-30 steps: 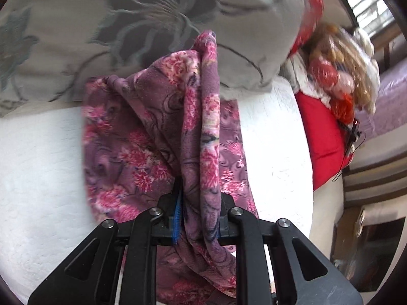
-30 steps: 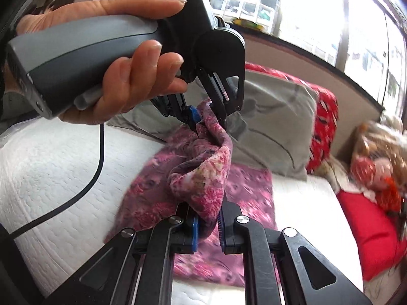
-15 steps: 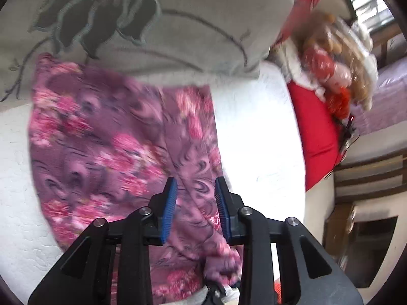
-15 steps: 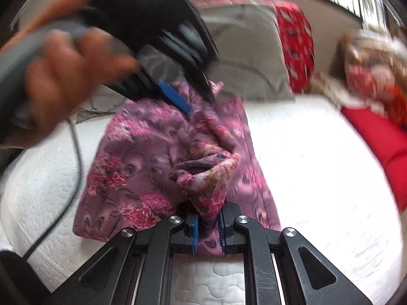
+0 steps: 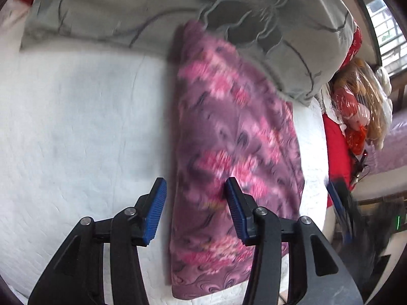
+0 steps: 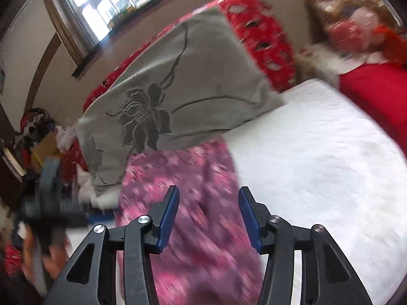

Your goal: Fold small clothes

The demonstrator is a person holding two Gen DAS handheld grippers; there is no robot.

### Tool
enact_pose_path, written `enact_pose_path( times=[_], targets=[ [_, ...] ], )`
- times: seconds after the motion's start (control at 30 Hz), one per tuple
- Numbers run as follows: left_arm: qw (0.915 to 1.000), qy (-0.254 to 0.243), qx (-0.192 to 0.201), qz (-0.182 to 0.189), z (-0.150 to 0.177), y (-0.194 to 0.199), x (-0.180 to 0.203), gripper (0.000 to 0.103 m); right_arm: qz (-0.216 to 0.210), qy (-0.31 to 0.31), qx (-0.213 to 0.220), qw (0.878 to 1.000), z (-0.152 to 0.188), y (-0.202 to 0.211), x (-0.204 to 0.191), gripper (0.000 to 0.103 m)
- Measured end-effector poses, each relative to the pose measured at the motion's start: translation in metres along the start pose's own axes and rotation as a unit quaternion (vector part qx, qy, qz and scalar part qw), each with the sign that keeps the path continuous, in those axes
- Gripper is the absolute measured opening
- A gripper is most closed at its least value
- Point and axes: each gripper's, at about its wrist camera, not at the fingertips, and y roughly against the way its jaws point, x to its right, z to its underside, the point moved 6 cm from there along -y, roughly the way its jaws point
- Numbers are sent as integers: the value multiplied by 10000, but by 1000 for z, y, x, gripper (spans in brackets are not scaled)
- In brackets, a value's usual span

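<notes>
White quilted bed fills most of both views. Grey pillow w/ dark flower print sits at its head end. Purple cloth w/ pink floral pattern lies flat on the bed as a long folded strip, far end tucked against the pillow's lower edge; blurred in both views. Left hand-held gripper is spread, jaws just been opening, blue pads apart above the cloth's near left edge, not pinching it. Right hand-held gripper is likewise spread, jaws just opened, cloth seen btwn the pads but not clamped.
</notes>
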Motion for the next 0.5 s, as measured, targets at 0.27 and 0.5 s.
enact_pose_path(
  times=[0.27, 0.5],
  targets=[
    [9979, -360, 514, -164, 0, 23, 3, 51, -200, 88, -758, 9969, -5, -81, -20, 5],
    [9943, -536, 478, -789, 3, -9, 4, 60, 564, -64, -1022, 9931, 2, -108, 17, 4]
  ],
)
